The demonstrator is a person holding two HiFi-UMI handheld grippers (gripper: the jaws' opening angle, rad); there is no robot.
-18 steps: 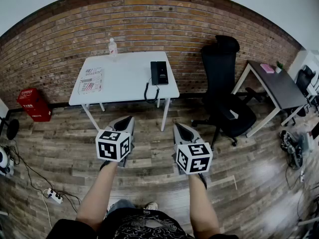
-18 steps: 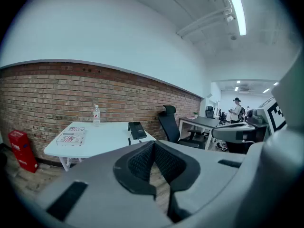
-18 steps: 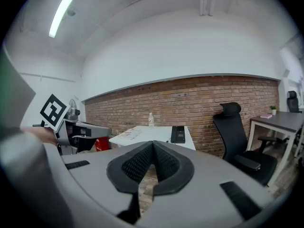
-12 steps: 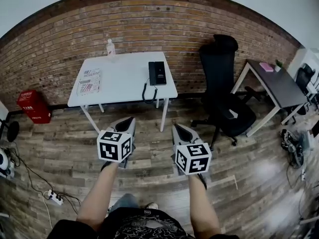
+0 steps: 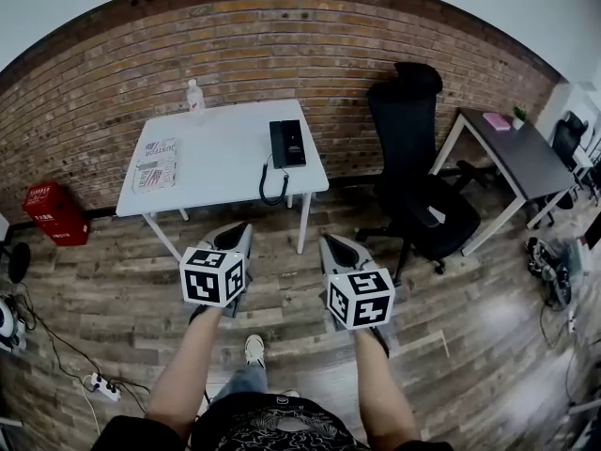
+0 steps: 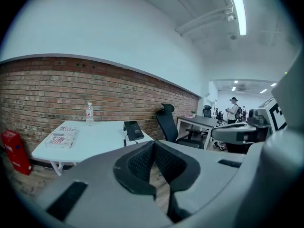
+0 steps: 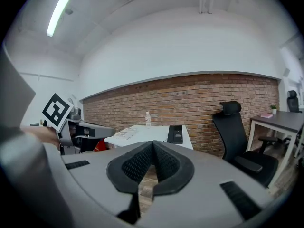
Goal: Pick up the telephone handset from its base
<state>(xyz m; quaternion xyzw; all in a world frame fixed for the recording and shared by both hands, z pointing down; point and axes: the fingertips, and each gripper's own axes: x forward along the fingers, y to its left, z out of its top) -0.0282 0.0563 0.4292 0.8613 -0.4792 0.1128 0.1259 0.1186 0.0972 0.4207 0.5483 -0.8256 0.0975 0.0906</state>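
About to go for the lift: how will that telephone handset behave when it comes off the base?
Probably rigid and light: the telephone looks like a small plastic desk set. Its cord loops over the table edge, so it may tug back or drag the telephone.

Telephone point(image 5: 287, 144) handset indistinguishable (too small) from base.

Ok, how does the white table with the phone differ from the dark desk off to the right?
The white table has a white top, the dark desk a dark grey one. The white table carries the telephone, a bottle and printed paper; the dark desk holds a pink item and a small plant. Both have white legs.
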